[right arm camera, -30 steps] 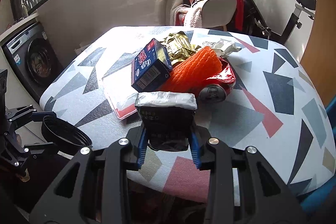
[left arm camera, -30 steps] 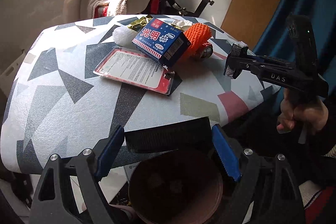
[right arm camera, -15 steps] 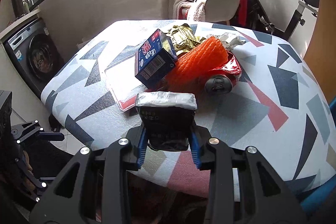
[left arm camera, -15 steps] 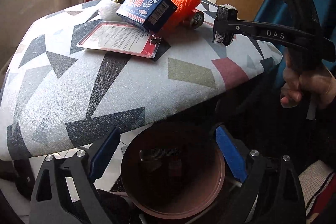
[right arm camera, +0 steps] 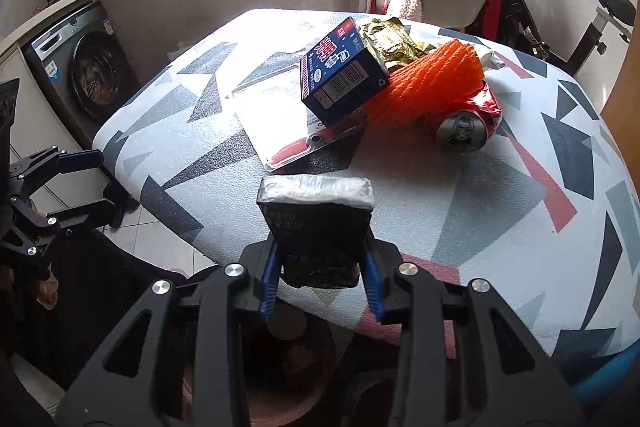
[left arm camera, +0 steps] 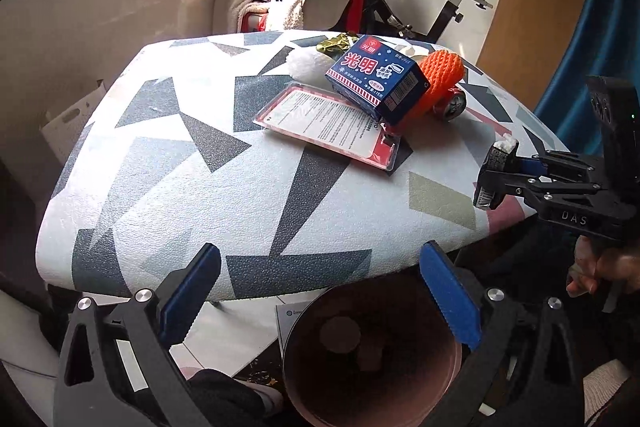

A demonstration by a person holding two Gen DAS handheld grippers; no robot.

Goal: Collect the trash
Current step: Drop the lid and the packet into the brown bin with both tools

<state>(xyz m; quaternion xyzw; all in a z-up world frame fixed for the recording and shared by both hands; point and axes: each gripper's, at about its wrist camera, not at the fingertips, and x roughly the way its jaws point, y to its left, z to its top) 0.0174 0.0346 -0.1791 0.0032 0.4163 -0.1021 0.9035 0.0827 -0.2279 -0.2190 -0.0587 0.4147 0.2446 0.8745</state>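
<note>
While the right hand-held gripper [right arm camera: 320,267] clamps a small dark carton [right arm camera: 316,227] with a crinkled silver top between its blue pads, it hangs over the near edge of the bench [right arm camera: 460,195], above a round pinkish bin [right arm camera: 280,379] on the floor. Over on the other side, the left hand-held gripper [left arm camera: 320,291] is opening, jaws going wide, nothing between them, and that same bin [left arm camera: 372,355] sits right below it with a few scraps lying in the bottom. Up on the patterned bench top the rest of the trash is heaped together: a blue box [left arm camera: 374,79] leaning on an orange foam net [left arm camera: 440,79], a crushed red can [right arm camera: 468,119] just beside the net, a gold wrapper [right arm camera: 390,39] behind, and a flat red-edged blister card [left arm camera: 328,123] under the box.
</note>
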